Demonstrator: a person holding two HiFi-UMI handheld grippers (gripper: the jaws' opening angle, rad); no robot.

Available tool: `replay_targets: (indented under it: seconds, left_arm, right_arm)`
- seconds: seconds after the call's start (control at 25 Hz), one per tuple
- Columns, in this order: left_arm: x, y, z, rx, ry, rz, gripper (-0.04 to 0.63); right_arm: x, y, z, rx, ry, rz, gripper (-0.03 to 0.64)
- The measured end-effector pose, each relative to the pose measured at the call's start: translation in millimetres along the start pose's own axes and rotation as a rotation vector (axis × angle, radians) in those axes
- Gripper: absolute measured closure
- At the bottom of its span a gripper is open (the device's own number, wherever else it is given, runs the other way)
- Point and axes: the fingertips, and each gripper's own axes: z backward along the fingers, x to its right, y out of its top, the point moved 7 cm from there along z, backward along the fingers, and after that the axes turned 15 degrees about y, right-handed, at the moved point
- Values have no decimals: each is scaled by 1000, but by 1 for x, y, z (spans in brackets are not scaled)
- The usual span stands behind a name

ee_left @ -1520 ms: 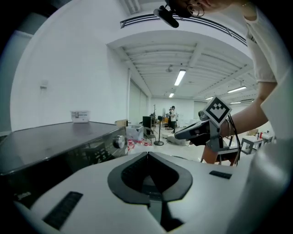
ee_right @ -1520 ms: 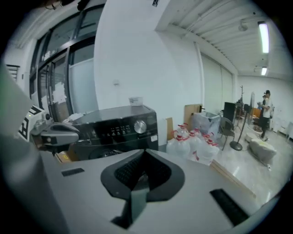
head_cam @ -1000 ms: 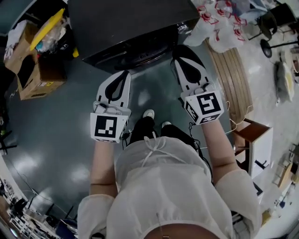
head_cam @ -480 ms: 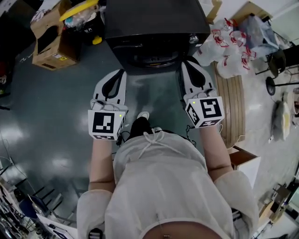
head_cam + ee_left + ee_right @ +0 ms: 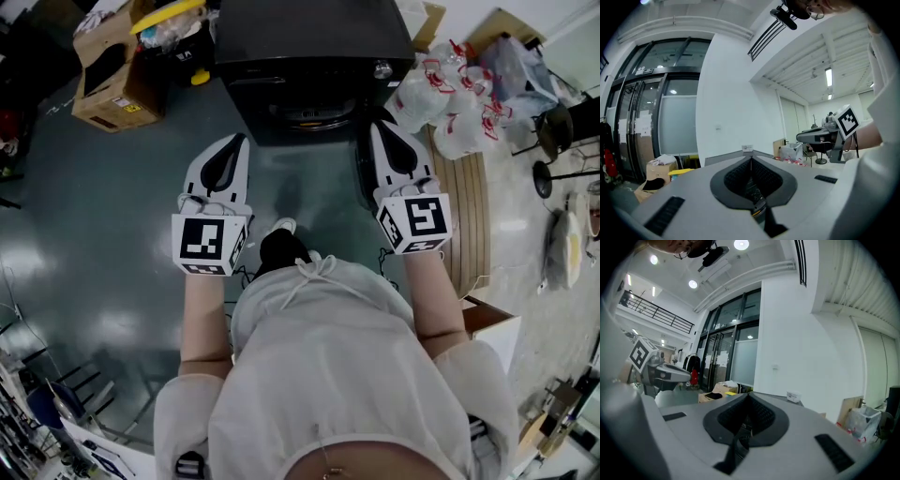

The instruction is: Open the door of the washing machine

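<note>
Since a second ago we have squared up to the washer [image 5: 309, 47], which now sits straight ahead instead of skewed, and both grippers have come up. The left gripper [image 5: 236, 145] and right gripper [image 5: 382, 129] flank the washer's round door [image 5: 307, 114], just short of its front and touching nothing. The door is still shut. Both pairs of fingers [image 5: 733, 177] are pressed together, empty. Left of the washer an open box [image 5: 111, 80] shows only a dark inside; we cannot tell its contents. Right of the washer lie filled plastic bags [image 5: 441, 94].
</note>
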Motion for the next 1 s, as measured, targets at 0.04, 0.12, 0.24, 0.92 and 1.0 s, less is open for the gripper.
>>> replay_targets:
  seconds: [0.04, 0.12, 0.24, 0.92, 1.0]
  left_arm:
    - [2, 1, 3, 2, -2, -5, 574]
    - [6, 3, 8, 5, -2, -7, 574]
    - [11, 2, 16, -6, 12, -10, 574]
    - [37, 4, 24, -59, -2, -22, 574]
    - [38, 3, 24, -61, -1, -16, 574]
  right_arm:
    - [-1, 0, 4, 1, 1, -2, 615]
    - [-4, 0, 9, 2, 9, -13, 615]
    - [-5, 1, 19, 13, 16, -36, 615]
    - [7, 2, 54, 15, 10, -69, 617]
    - [7, 1, 54, 5, 12, -61, 617]
